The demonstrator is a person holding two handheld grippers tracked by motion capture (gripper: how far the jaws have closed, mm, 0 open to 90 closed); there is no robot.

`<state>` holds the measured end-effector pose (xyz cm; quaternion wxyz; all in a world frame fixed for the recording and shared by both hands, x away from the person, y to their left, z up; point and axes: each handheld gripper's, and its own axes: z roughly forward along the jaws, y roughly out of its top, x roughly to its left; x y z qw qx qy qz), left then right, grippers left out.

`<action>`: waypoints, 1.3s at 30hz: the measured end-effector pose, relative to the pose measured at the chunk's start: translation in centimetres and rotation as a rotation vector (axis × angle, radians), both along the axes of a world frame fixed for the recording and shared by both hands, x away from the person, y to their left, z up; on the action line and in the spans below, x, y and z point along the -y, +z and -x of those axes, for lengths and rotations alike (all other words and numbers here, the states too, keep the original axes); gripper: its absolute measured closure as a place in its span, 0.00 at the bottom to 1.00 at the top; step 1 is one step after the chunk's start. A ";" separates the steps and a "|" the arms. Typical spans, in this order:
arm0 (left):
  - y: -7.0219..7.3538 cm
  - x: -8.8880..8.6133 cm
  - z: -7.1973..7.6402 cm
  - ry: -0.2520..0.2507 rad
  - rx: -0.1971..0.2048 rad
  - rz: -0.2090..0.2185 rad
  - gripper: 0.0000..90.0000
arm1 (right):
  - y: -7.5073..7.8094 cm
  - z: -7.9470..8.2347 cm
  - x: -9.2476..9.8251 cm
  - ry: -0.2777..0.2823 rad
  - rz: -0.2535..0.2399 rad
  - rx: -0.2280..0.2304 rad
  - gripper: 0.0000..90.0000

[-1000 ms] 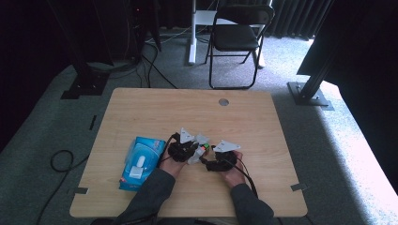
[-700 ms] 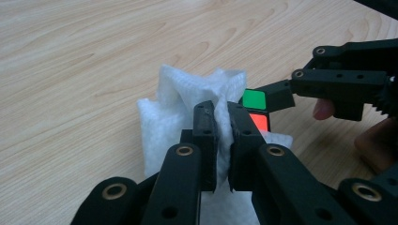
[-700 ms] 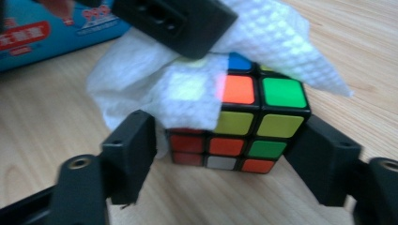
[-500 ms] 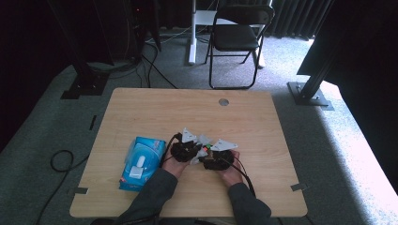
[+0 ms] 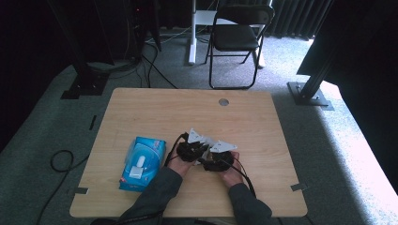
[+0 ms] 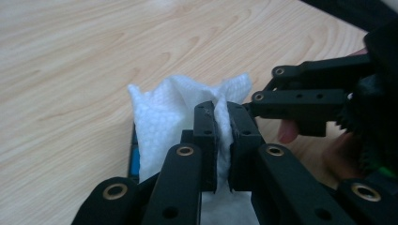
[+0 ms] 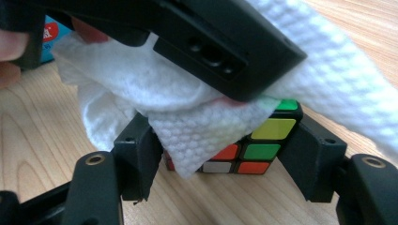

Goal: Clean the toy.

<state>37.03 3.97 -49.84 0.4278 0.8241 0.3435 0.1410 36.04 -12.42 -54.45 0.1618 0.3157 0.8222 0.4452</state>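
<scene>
**Operator:** State the condition of the left gripper point(image 6: 221, 140).

**Inspector:** Its jaws are closed together on a fold of the white wipe point(image 6: 173, 110). The wipe stands up between the pads and spreads out above the wooden table point(image 6: 70, 56).

**Operator:** And the right gripper point(image 7: 220, 150)?

**Inspector:** Its jaws stand wide, one at each side of the puzzle cube point(image 7: 248, 152), and have just been closing. The side pads appear to touch the cube, but the wipe hides part of the left contact, so a firm grip cannot be confirmed.

**Operator:** Locate the cube.

**Inspector:** It sits on the table between the right jaws, draped by the wipe. In the high view both grippers meet near the table's front centre, with a blue wipes pack point(image 5: 142, 161) just to their left.
</scene>
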 end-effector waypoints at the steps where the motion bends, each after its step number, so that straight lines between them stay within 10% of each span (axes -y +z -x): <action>1: 0.0 -0.2 0.0 0.006 0.004 0.002 0.94 | 0.0 0.0 0.0 0.000 0.001 0.001 0.38; 16: 0.0 -1.0 -0.2 0.078 0.010 -0.001 0.93 | 0.0 0.0 0.0 -0.012 0.000 -0.004 0.38; 24: -0.1 -0.1 0.6 -0.016 0.025 -0.004 0.92 | 0.0 0.0 0.0 -0.012 0.000 -0.005 0.38; 39: 0.1 -2.3 -0.3 0.167 0.030 -0.042 0.93 | 0.0 0.2 0.3 0.002 0.007 0.002 0.38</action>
